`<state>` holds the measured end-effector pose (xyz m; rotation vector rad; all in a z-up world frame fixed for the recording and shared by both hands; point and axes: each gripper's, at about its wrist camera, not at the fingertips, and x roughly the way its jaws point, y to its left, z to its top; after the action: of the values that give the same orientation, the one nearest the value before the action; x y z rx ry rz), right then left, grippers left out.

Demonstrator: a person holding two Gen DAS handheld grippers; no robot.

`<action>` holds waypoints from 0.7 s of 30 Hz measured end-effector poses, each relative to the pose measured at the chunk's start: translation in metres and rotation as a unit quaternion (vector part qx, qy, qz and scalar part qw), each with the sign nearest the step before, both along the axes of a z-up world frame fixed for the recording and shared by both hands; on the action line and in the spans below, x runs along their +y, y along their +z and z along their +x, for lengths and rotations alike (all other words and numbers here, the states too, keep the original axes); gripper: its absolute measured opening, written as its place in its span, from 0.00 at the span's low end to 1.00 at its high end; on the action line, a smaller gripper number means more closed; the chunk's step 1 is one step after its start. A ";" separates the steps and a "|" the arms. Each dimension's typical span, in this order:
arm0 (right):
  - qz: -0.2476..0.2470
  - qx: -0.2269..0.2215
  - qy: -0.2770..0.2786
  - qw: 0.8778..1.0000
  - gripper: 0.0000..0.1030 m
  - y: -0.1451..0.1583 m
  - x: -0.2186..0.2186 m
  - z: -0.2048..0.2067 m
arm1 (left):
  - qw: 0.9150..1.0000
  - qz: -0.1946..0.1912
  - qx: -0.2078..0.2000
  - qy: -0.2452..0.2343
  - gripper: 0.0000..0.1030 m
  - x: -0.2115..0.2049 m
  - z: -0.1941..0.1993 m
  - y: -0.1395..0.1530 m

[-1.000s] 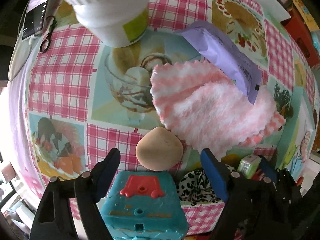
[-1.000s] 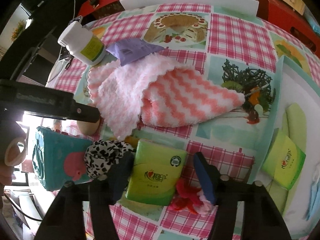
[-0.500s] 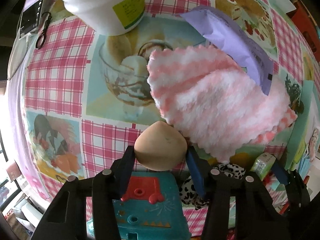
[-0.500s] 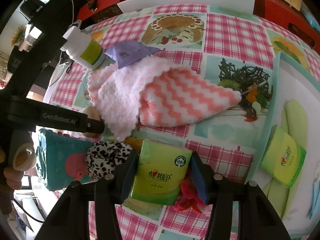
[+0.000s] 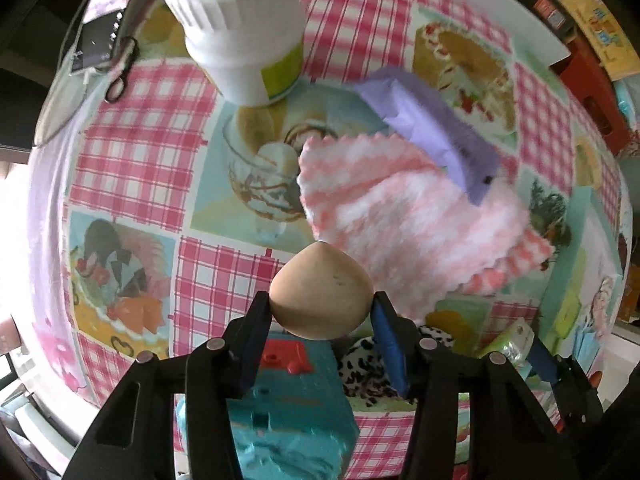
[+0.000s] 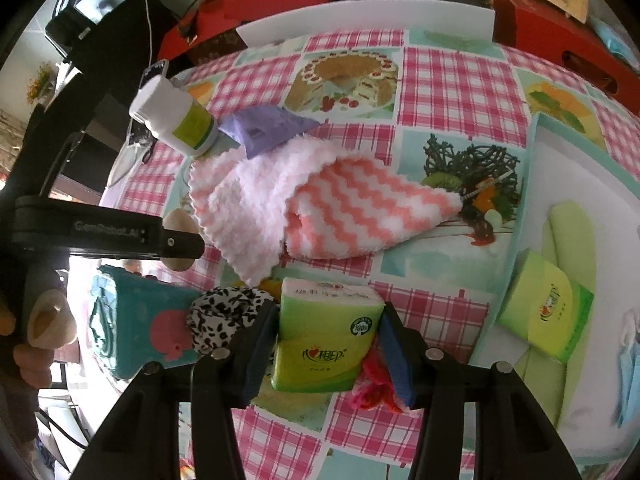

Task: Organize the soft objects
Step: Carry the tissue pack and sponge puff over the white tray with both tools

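Observation:
My left gripper (image 5: 320, 312) is shut on a tan teardrop-shaped sponge (image 5: 320, 292), held a little above the patterned tablecloth; the same gripper's arm crosses the right wrist view with the sponge (image 6: 178, 224) at its tip. My right gripper (image 6: 328, 340) is shut on a green tissue pack (image 6: 324, 344), lifted slightly. A pink-and-white fluffy cloth (image 6: 316, 204) (image 5: 404, 216) lies folded mid-table, a purple packet (image 6: 268, 130) (image 5: 432, 124) tucked at its far edge. A leopard-print scrunchie (image 6: 228, 316) and a red-pink fuzzy item (image 6: 376, 384) lie beneath the grippers.
A white bottle (image 5: 240, 40) (image 6: 176, 116) stands at the far left. A teal toy box (image 6: 136, 328) (image 5: 292, 412) sits near the front edge. At the right, a pale tray (image 6: 532, 184) holds a second green tissue pack (image 6: 544, 312). A person's hand (image 6: 36, 336) grips the left handle.
The left jaws closed around the tan sponge and raised it. The right jaws closed on the green tissue pack and lifted it off the tablecloth.

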<state>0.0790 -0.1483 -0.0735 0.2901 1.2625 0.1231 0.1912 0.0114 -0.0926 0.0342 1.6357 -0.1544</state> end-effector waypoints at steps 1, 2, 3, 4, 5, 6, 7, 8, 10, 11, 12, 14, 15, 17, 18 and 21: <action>0.000 -0.003 -0.001 1.000 0.52 0.003 -0.001 -0.001 | 1.000 -0.002 -0.006 0.001 0.51 0.001 -0.001 0.005; 0.000 -0.007 -0.002 1.000 0.52 0.007 -0.001 -0.003 | 1.000 -0.005 -0.013 0.003 0.51 0.002 -0.004 0.011; 0.001 -0.009 -0.003 1.000 0.52 0.010 -0.002 -0.004 | 1.000 -0.006 -0.017 0.004 0.51 0.002 -0.003 0.016; 0.002 -0.013 -0.005 1.000 0.51 0.014 -0.003 -0.006 | 1.000 -0.009 -0.022 0.004 0.51 0.004 -0.006 0.022; 0.003 -0.015 -0.006 1.000 0.51 0.017 -0.003 -0.006 | 1.000 -0.011 -0.027 0.005 0.51 0.005 -0.009 0.027; 0.004 -0.018 -0.007 1.000 0.51 0.020 -0.004 -0.008 | 0.999 -0.012 -0.033 0.006 0.51 0.004 -0.020 0.037; 0.005 -0.022 -0.009 1.000 0.51 0.025 -0.006 -0.010 | 0.999 -0.014 -0.039 0.007 0.51 0.005 -0.023 0.043; 0.006 -0.024 -0.010 1.000 0.51 0.027 -0.005 -0.010 | 0.999 -0.015 -0.043 0.007 0.51 0.006 -0.025 0.049; 0.008 -0.033 -0.013 0.999 0.51 0.036 -0.006 -0.015 | 0.998 -0.020 -0.055 0.007 0.51 0.005 -0.031 0.060; 0.009 -0.037 -0.015 0.999 0.51 0.040 -0.006 -0.017 | 0.998 -0.022 -0.059 0.007 0.51 0.005 -0.032 0.065; 0.010 -0.039 -0.015 0.999 0.51 0.042 -0.007 -0.018 | 0.998 -0.024 -0.063 0.007 0.51 0.003 -0.034 0.072; 0.011 -0.047 -0.020 0.999 0.51 0.050 -0.010 -0.024 | 0.997 -0.029 -0.071 0.007 0.51 0.001 -0.038 0.083; 0.012 -0.049 -0.023 0.998 0.51 0.053 -0.012 -0.027 | 0.997 -0.031 -0.075 0.006 0.51 0.000 -0.040 0.087; 0.012 -0.054 -0.030 0.998 0.51 0.059 -0.017 -0.033 | 0.996 -0.036 -0.081 0.003 0.51 -0.004 -0.047 0.095; 0.009 -0.056 -0.034 0.998 0.51 0.062 -0.019 -0.035 | 0.996 -0.038 -0.083 0.003 0.51 -0.007 -0.049 0.096; -0.003 -0.064 -0.044 0.997 0.51 0.071 -0.027 -0.044 | 0.995 -0.043 -0.088 0.000 0.51 -0.011 -0.055 0.106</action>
<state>0.0347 -0.1750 -0.0022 0.3269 1.1213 0.0620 0.1365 0.0006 0.0131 -0.0171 1.4518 -0.2165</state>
